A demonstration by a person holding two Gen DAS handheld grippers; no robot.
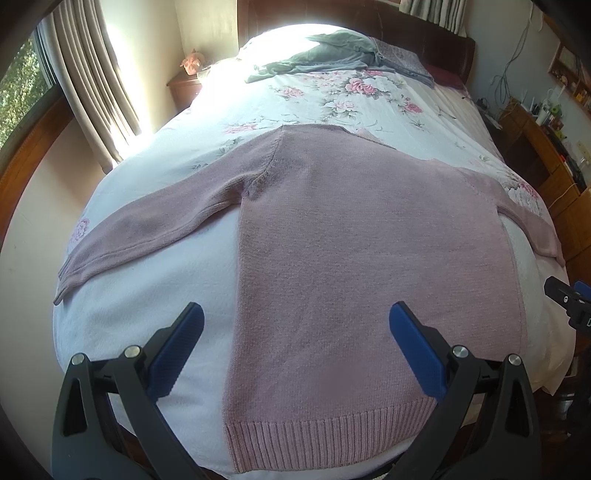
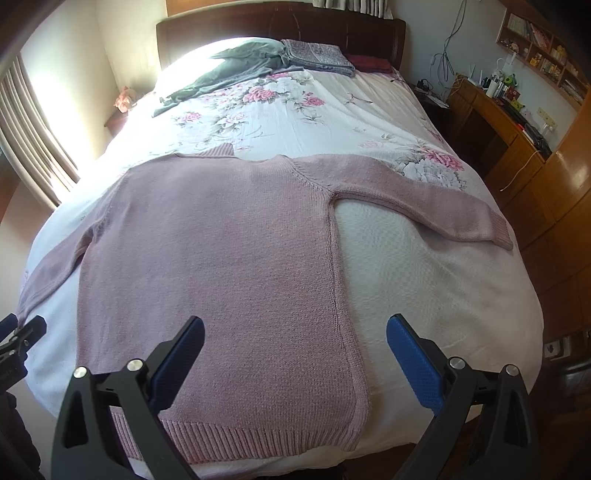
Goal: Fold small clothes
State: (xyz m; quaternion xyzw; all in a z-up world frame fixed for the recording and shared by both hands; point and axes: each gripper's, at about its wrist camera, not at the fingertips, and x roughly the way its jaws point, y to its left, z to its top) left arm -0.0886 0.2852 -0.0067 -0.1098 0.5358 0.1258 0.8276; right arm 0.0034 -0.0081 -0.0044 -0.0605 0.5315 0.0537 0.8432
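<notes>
Two open tongs [image 1: 295, 354] [image 2: 295, 363] hover above flat pink sweater [image 1: 369, 258].

Floral bedspread [image 2: 280, 110], dark wooden headboard [image 2: 221, 33], beige curtains [image 1: 85, 74], cluttered wooden desk [image 2: 491, 122], wall shelves [image 2: 543, 48].

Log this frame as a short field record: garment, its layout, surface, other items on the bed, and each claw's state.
garment: pink knit sweater
layout: flat, both sleeves spread sideways, ribbed hem nearest the cameras
surface: bed with floral cover
other items: grey-green garment and folded patterned cloth near the headboard
left claw: open, above the hem end, holding nothing
right claw: open, above the sweater's right edge, holding nothing
folding: not begun
</notes>
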